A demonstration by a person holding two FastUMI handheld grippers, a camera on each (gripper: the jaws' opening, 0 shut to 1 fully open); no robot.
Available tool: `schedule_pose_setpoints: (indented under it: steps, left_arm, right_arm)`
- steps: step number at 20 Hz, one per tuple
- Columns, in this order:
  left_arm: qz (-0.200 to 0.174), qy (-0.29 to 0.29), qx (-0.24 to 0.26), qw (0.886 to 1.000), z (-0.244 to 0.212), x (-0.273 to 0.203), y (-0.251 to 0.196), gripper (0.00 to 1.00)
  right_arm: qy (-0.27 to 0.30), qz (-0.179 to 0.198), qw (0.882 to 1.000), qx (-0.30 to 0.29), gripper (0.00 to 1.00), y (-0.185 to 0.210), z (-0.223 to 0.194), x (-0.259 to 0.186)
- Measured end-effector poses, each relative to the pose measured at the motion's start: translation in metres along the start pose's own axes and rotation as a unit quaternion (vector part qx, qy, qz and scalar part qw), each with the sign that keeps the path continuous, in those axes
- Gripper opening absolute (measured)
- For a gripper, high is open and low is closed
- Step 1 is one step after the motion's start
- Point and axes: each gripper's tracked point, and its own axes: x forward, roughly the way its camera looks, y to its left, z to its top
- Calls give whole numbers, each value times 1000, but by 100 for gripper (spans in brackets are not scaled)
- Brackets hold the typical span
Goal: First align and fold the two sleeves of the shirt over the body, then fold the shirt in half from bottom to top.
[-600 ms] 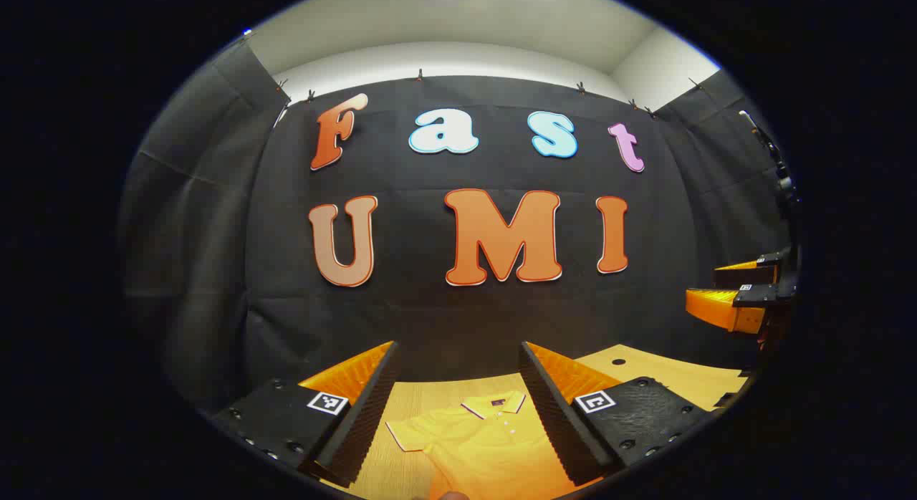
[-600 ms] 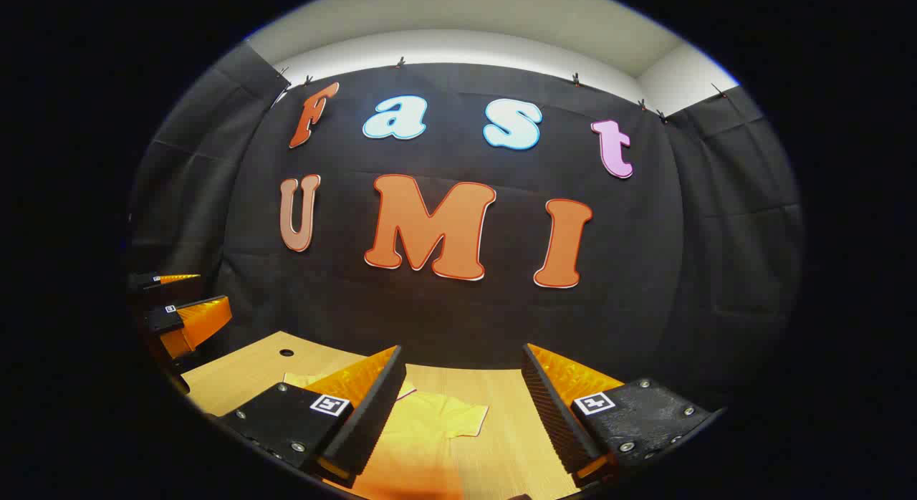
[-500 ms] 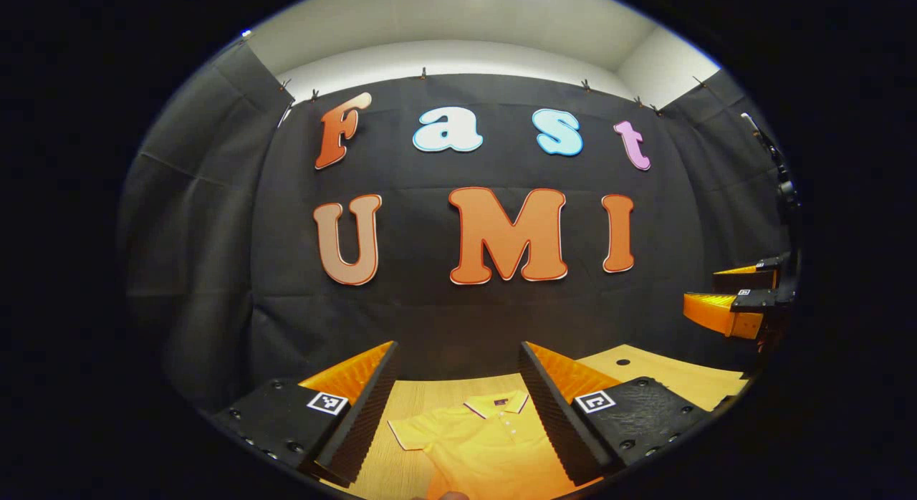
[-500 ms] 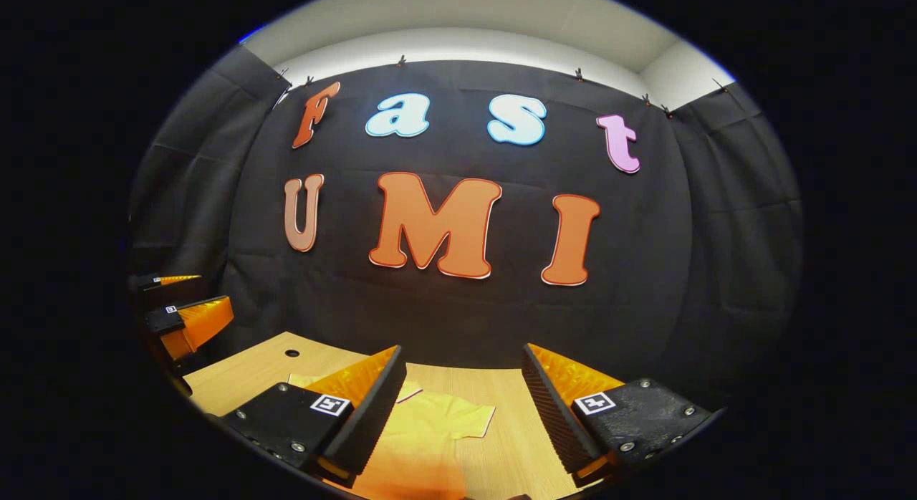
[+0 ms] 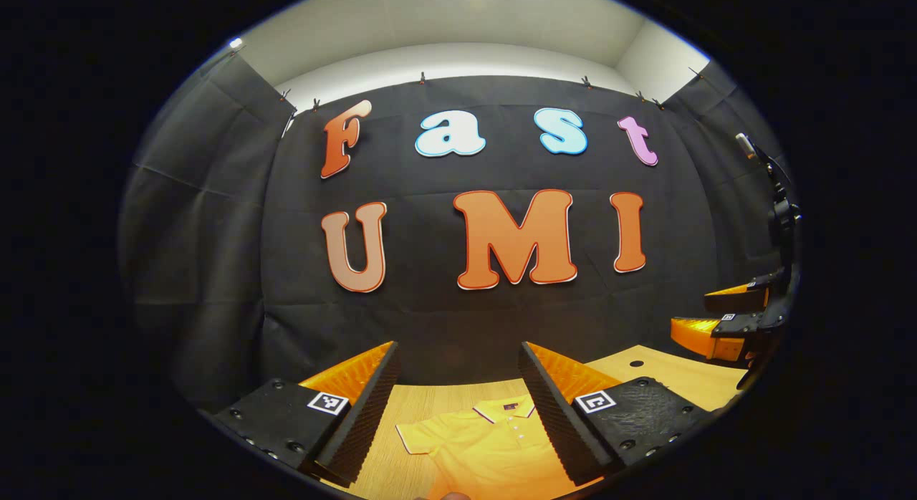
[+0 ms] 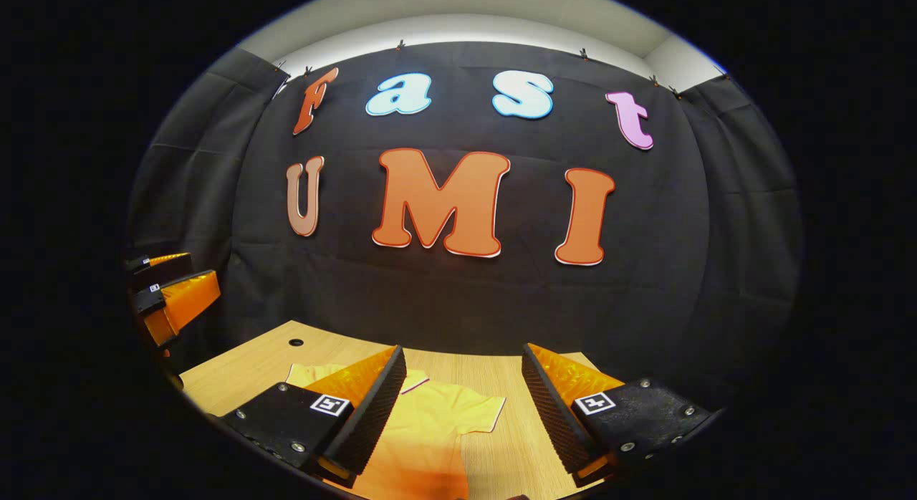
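We hold the left tongs [image 5: 458, 400] and the right tongs [image 6: 462, 403] apart, gripping nothing. Beyond them, at 12 o'clock, the yellow shirt [image 5: 494, 450] lies flat on the desk [image 6: 243, 367], collar toward the black cloth wall [image 6: 466, 299].

A light wooden counter [image 6: 501, 375] runs up to the black cloth wall [image 6: 466, 299]. Near its far left corner sits a small dark hole [image 6: 295, 342], possibly a cable port.
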Motion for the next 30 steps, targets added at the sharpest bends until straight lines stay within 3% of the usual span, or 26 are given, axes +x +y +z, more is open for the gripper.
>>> schedule_pose_setpoints:
  steps: [10, 17, 25, 30]
  left_arm:
    - [20, -10, 4, 1000, 6, -18, 6, 99]
    - [65, -16, 34, 997, 14, -31, 23, 99]
    - [129, 17, 38, 991, -3, -32, 46, 99]
    - [153, 39, 43, 987, -17, -30, 45, 99]
  right_arm:
    - [73, -11, 997, -15, 98, -18, -52, 50]
    - [165, -12, 986, -10, 98, -35, -122, 107]
    - [330, 5, 944, 3, 99, -46, -204, 156]
    - [425, 27, 905, 12, 98, -48, -249, 183]
